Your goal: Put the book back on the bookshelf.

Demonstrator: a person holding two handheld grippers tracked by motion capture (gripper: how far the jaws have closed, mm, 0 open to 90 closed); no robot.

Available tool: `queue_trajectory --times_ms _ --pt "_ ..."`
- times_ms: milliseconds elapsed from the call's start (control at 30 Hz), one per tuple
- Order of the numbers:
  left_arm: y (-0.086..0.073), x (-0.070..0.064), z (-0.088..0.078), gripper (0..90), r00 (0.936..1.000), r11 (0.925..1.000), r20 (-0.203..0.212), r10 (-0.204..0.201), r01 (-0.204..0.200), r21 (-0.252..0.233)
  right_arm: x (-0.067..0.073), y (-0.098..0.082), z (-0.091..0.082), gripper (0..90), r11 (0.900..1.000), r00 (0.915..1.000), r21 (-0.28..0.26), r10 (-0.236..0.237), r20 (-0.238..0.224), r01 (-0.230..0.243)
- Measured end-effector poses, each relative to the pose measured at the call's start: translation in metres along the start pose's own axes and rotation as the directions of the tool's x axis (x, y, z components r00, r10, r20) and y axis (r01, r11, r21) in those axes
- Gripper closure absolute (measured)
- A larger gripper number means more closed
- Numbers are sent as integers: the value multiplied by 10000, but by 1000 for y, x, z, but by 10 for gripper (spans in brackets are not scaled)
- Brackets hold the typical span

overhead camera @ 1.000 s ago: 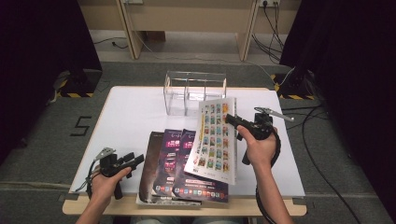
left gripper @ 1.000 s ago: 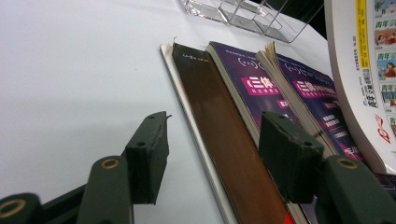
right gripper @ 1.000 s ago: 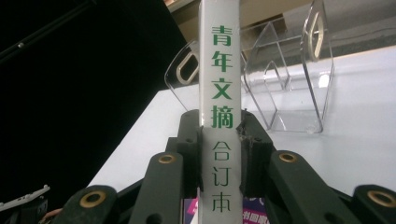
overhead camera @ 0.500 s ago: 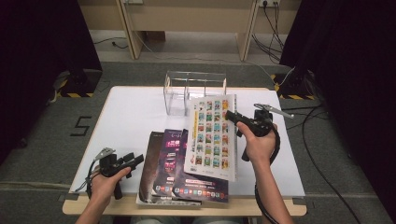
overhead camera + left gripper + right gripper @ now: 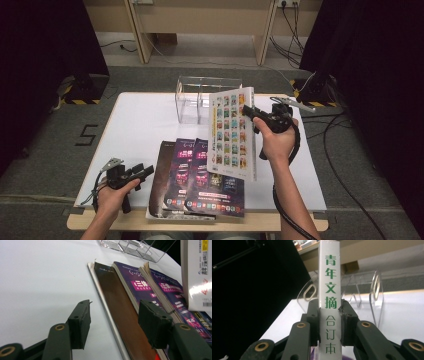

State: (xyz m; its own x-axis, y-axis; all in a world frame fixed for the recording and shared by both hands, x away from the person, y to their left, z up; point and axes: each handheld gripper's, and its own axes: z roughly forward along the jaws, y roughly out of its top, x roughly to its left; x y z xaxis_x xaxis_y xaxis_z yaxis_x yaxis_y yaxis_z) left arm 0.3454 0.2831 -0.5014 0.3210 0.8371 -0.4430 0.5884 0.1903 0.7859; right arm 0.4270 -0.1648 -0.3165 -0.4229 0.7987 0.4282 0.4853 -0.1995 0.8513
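My right gripper [image 5: 251, 114] is shut on the spine edge of a thick white book [image 5: 231, 132] whose cover is a grid of small pictures. The book hangs tilted above the table, just in front of the clear acrylic rack [image 5: 200, 97]. In the right gripper view the pads [image 5: 345, 315] clamp the white spine [image 5: 329, 270], which bears green characters, with the rack [image 5: 375, 295] behind. My left gripper [image 5: 145, 172] rests open near the table's front left. Its jaws [image 5: 116, 320] stand apart beside a brown book [image 5: 117, 297].
A brown book [image 5: 162, 180] and two purple books [image 5: 182, 175] [image 5: 212, 185] lie overlapped at the front middle of the white table [image 5: 135, 125]. The held book's lower corner [image 5: 197, 272] hangs over them. Cables trail off the table's right side.
The right gripper has lifted the white book off the purple books, tipping it more upright and carrying it toward the rack. The left hand has stayed where it was.
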Motion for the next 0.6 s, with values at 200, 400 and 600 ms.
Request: queue_trajectory --times_ms 200,400,600 --pt "-1 1 2 428 10000 10000 24 -51 51 61 0 12 5 741 9992 9995 -373 -120 298 131" --pt "0 3 3 430 9999 9999 69 -128 128 47 -2 23 8 741 9966 9987 -814 -75 495 115" --pt "-1 2 2 430 9998 9999 126 -160 160 17 -3 34 17 741 9933 9962 -1132 -139 859 236"
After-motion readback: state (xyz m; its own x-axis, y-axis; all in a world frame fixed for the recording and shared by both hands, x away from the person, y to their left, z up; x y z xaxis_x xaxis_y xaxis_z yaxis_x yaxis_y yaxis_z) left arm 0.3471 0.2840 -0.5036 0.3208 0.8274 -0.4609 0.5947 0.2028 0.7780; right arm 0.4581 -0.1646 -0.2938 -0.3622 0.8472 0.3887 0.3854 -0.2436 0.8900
